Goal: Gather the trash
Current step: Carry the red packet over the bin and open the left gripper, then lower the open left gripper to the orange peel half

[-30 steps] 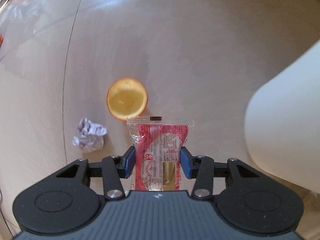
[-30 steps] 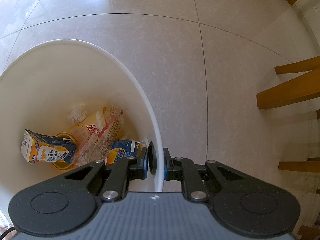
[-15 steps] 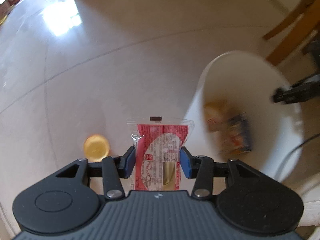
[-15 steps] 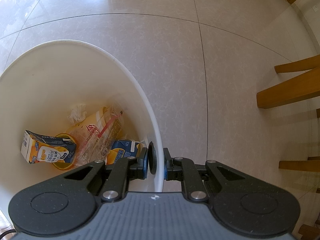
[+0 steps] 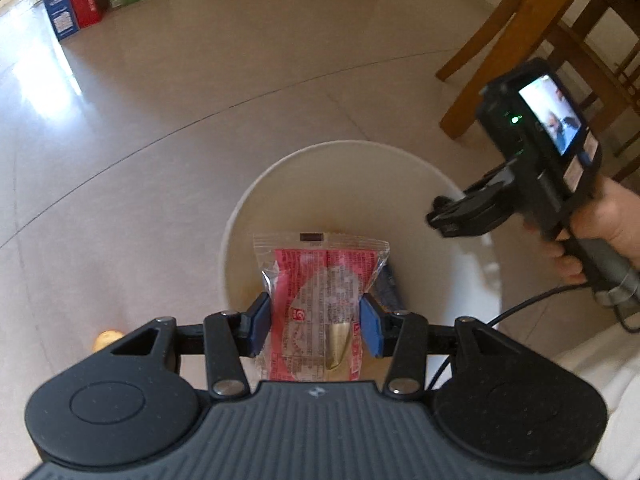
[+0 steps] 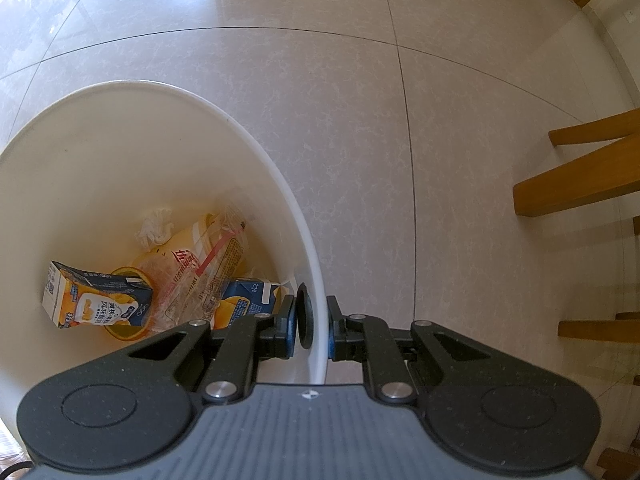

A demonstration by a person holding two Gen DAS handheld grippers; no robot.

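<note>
My left gripper [image 5: 316,326] is shut on a red and clear snack wrapper [image 5: 320,300], holding it above the mouth of the white bin [image 5: 344,152]. My right gripper [image 6: 311,326] is shut on the bin's rim [image 6: 316,276], one pad inside and one outside. In the left wrist view my right gripper [image 5: 444,216] shows at the bin's right rim, held by a hand [image 5: 612,216]. At the bottom of the bin lie juice cartons [image 6: 96,304], a clear yellow wrapper [image 6: 200,264] and a crumpled tissue [image 6: 154,226].
An orange lid [image 5: 106,338] lies on the tiled floor left of the bin. Wooden chair legs [image 5: 492,40] stand behind the bin; more wooden legs [image 6: 576,188] show at the right. Boxes [image 5: 76,0] line the far wall. A cable [image 5: 516,308] trails from the right gripper.
My left gripper has risen and swung right with the wrapper, from over the orange lid and foil ball to above the bin's opening. The right gripper has stayed on the rim.
</note>
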